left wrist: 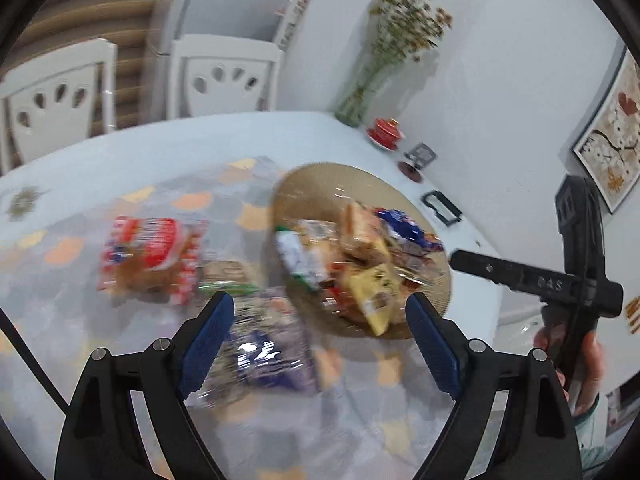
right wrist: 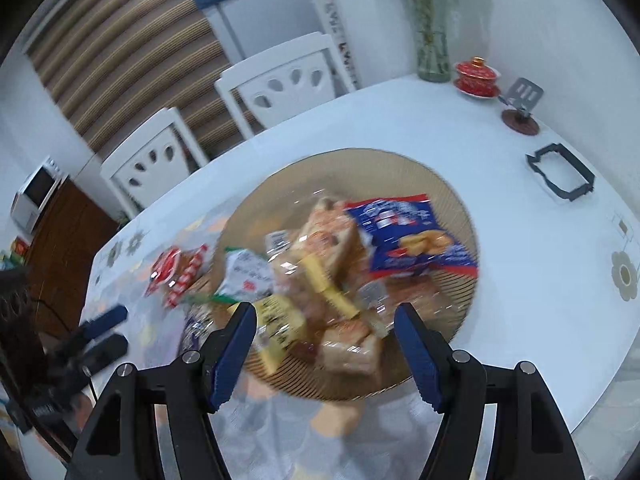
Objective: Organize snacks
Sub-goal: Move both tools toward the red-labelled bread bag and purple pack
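One round woven tray (right wrist: pixel 448 184) on the worktop (right wrist: pixel 520 240) carries a blurred heap of snack packets (right wrist: pixel 332 264), too smeared to count. Two lie off it: a red packet (left wrist: pixel 152 252) and a purple packet (left wrist: pixel 264 352), the latter below the left tool (left wrist: pixel 320 344), prongs apart, empty. The right tool (right wrist: pixel 326 348), prongs apart, hangs over the heap.

The left tool (left wrist: pixel 320 338) gapes empty above a purple packet (left wrist: pixel 268 356) beside the snack-filled woven plate (left wrist: pixel 312 188).

White chairs (right wrist: pixel 280 76) stand behind the table (right wrist: pixel 500 220), against white walls (left wrist: pixel 500 60) and striped blinds (right wrist: pixel 120 52).
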`<state>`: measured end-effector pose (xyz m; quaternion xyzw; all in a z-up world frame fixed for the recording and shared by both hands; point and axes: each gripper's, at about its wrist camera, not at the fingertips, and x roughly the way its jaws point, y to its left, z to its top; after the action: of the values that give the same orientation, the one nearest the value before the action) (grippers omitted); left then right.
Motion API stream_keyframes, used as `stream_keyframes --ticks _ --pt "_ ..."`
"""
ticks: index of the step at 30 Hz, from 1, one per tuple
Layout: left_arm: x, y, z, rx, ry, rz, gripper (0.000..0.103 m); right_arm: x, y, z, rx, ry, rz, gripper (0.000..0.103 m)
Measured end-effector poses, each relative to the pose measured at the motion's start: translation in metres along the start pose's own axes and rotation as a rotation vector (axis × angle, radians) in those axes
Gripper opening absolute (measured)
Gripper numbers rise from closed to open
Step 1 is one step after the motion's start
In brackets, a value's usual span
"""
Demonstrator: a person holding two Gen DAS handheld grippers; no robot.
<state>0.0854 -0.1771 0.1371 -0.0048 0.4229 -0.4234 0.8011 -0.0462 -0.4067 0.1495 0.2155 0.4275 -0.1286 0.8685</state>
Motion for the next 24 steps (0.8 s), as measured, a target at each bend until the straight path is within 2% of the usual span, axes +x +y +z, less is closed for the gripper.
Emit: stream_keyframes --ticks 2,7,13,18,24 --pt "-0.017 0.008 0.0 -0.008 -0.018 0.041 0.087 -0.004 0.014 -0.006 -0.027 0.002 0.023 0.069" --pt "-0.055 0.022 -0.002 -0.047 -0.064 0.085 0.087 -0.014 0.045 -0.018 -0.097 0.001 0.056 0.069" --pt "-0.091 0.03 -0.007 -0.044 -0.108 0.15 0.087 -0.022 0.078 -0.035 -0.167 0.012 0.09 0.069" --pt "-0.1 0.047 -0.006 -0.073 -0.117 0.199 0.087 -0.014 0.095 -0.052 -0.192 0.05 0.124 0.069" --pt "-0.075 0.086 -0.005 -0.119 -0.118 0.262 0.087 0.023 0.107 -0.082 -0.198 0.138 0.138 0.069"
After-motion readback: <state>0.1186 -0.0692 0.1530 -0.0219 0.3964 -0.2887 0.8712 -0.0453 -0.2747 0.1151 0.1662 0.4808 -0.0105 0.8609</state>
